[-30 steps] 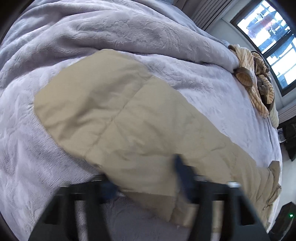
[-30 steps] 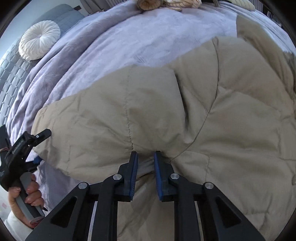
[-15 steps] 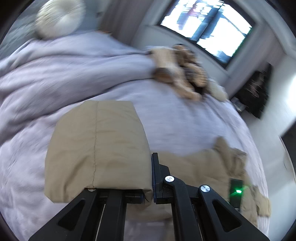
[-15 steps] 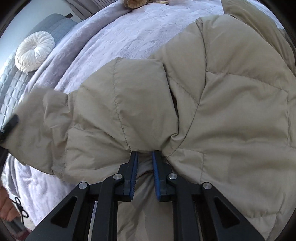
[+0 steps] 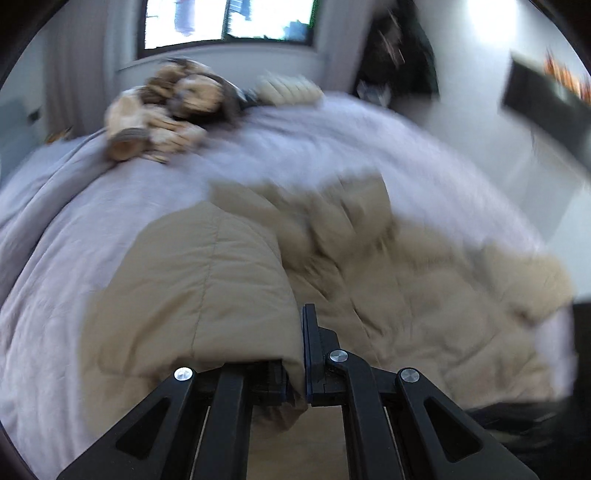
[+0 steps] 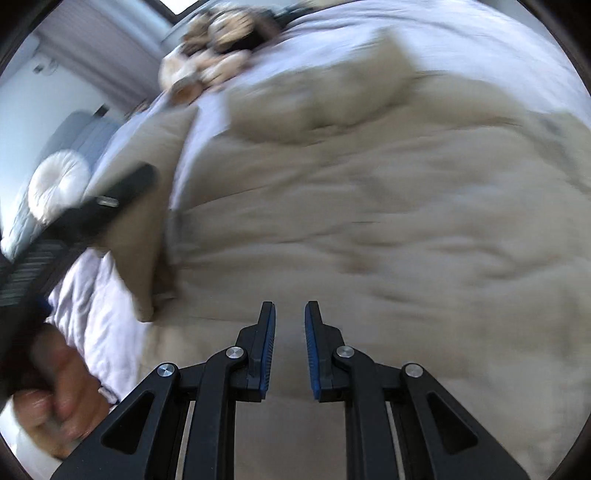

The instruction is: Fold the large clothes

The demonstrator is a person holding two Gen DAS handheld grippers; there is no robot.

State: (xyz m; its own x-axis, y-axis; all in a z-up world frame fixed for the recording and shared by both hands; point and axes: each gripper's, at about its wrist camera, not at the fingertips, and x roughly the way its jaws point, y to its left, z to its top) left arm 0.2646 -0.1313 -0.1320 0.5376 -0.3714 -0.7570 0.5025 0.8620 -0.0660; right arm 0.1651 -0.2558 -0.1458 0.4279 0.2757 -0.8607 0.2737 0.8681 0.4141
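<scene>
Right gripper (image 6: 289, 345) has released jacket (image 6: 369, 229); left gripper (image 5: 295, 354) still clamps it.

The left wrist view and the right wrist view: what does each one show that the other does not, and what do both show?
Only the left wrist view shows the bright window and the left gripper shut on a fold of the beige quilted puffer jacket.

Only the right wrist view shows the round white pleated cushion, the person's hand on the other gripper's handle, and the right gripper open, its fingers holding nothing.

Both show the jacket on the lilac bed cover and the blurred tan striped heap at the bed's far side.
</scene>
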